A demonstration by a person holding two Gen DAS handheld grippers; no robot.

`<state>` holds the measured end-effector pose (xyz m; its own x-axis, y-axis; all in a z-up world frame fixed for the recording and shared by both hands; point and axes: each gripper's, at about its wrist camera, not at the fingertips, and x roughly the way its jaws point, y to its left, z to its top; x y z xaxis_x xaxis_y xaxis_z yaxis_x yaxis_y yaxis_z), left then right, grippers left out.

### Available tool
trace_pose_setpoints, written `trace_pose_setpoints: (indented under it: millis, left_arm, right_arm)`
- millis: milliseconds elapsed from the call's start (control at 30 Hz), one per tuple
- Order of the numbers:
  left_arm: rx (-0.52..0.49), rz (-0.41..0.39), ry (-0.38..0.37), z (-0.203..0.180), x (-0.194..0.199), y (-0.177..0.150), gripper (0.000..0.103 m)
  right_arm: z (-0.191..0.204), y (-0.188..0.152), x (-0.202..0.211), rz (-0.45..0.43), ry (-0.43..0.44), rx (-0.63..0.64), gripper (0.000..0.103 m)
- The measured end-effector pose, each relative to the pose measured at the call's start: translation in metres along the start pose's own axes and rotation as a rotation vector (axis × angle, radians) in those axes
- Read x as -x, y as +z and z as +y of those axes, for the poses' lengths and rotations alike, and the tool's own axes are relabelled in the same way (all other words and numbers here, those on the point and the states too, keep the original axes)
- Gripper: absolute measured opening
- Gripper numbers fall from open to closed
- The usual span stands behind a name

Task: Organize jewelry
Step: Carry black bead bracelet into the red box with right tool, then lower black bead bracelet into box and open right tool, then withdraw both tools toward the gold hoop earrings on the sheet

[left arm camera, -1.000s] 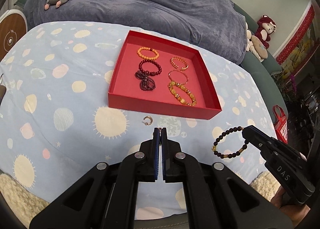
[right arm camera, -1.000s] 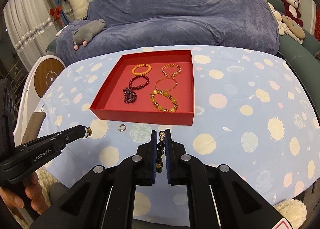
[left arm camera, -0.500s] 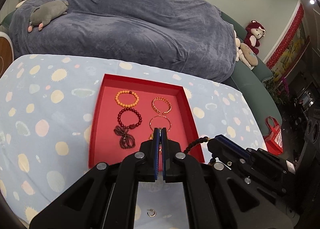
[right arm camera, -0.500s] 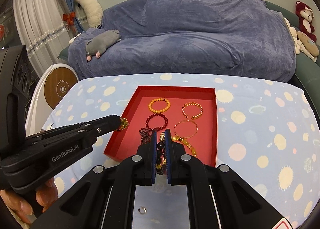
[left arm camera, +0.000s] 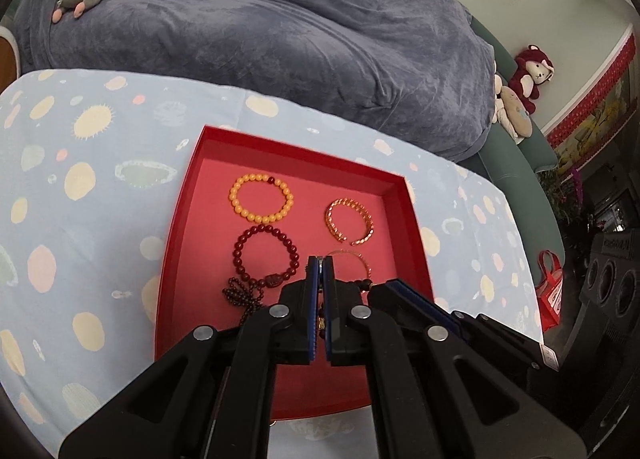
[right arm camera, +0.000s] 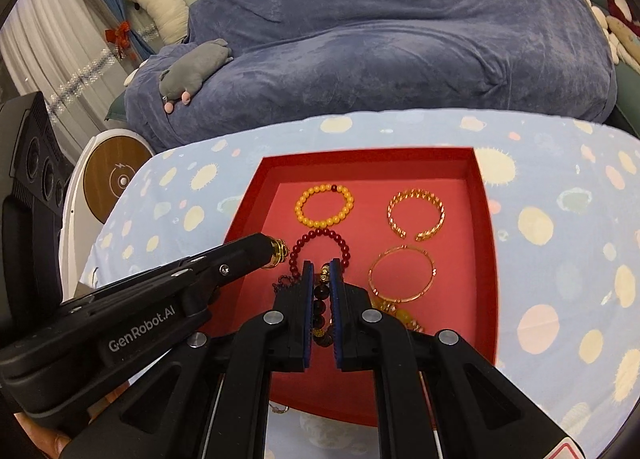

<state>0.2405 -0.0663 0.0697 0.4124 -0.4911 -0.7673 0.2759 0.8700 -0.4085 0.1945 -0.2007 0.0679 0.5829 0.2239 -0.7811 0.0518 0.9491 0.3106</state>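
While both tongs hang over the red tray, states as follows:
left tongs (left arm camera: 319,265): together, clamped on a small gold ring (right arm camera: 277,253) at the tips; seen in the right view above the tray's left part, near the dark red bracelet.
right tongs (right arm camera: 321,271): clamped on a dark bead bracelet (right arm camera: 321,309) with gold spacers, the strand running down between the pads; over the tray's near middle.
red tray (right arm camera: 484,219): on the table, open top, low walls.
table (right arm camera: 560,259): covered in light blue cloth with pale spots and suns.
orange bead bracelet (right arm camera: 324,205): far left corner area of tray, flat.
gold cuff (right arm camera: 416,215): far right corner area of tray, open ends toward the near side.
dark red bracelet (right arm camera: 320,249): just nearer than the orange one, left half of tray, with a dark tassel (left arm camera: 244,295) at its near side.
thin gold bangle (right arm camera: 402,273): right half of tray, nearer than the cuff.
amber bead bracelet (right arm camera: 400,315): nearer than the bangle, mostly hidden by the right tongs.
small hoop (right arm camera: 280,409): on the cloth just outside the tray's near edge, partly hidden.
sofa (right arm camera: 400,39): behind the table's far edge, under a blue-grey cover, grey plush toy (right arm camera: 194,73) lying on it.
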Motion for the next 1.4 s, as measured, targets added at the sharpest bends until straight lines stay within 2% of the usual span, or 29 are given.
trace_pose_setpoints:
  millis: [100,233,500,533,600,633,667,833,1133,1400]
  left_arm:
    - [0.012,0.049,0.016,0.012,-0.015,-0.014,0.002]
    - [0.020,0.092,0.042,0.024,-0.029,-0.030,0.002]
    - [-0.008,0.105,0.087,0.027,-0.034,-0.052,0.003]
    - [-0.012,0.105,0.096,0.027,-0.034,-0.054,0.007]
    - [-0.021,0.097,0.119,0.026,-0.032,-0.057,0.022]
    - [-0.033,0.081,0.136,0.025,-0.029,-0.059,0.033]
    - [-0.041,0.068,0.141,0.024,-0.027,-0.059,0.035]
    - [-0.054,0.057,0.148,0.023,-0.020,-0.062,0.036]
    - [0.007,0.026,0.138,0.028,0.007,-0.072,0.037]
    - [0.017,-0.024,0.155,0.029,0.041,-0.088,0.037]
  right_arm:
    - [-0.008,-0.016,-0.020,0.056,0.007,-0.033,0.008]
    - [-0.014,-0.033,-0.033,0.094,-0.027,-0.031,0.008]
    - [-0.015,-0.042,-0.037,0.107,-0.097,0.025,0.010]
    - [-0.014,-0.042,-0.035,0.101,-0.101,0.030,0.011]
    - [-0.013,-0.042,-0.033,0.089,-0.112,0.043,0.013]
    - [-0.012,-0.042,-0.031,0.082,-0.118,0.048,0.015]
    - [-0.011,-0.042,-0.029,0.076,-0.123,0.051,0.016]
    - [-0.014,-0.044,-0.015,0.045,-0.133,0.043,0.029]
    - [-0.012,-0.059,0.018,0.018,-0.149,0.066,0.031]
    - [-0.003,-0.097,0.041,0.041,-0.133,0.078,0.031]
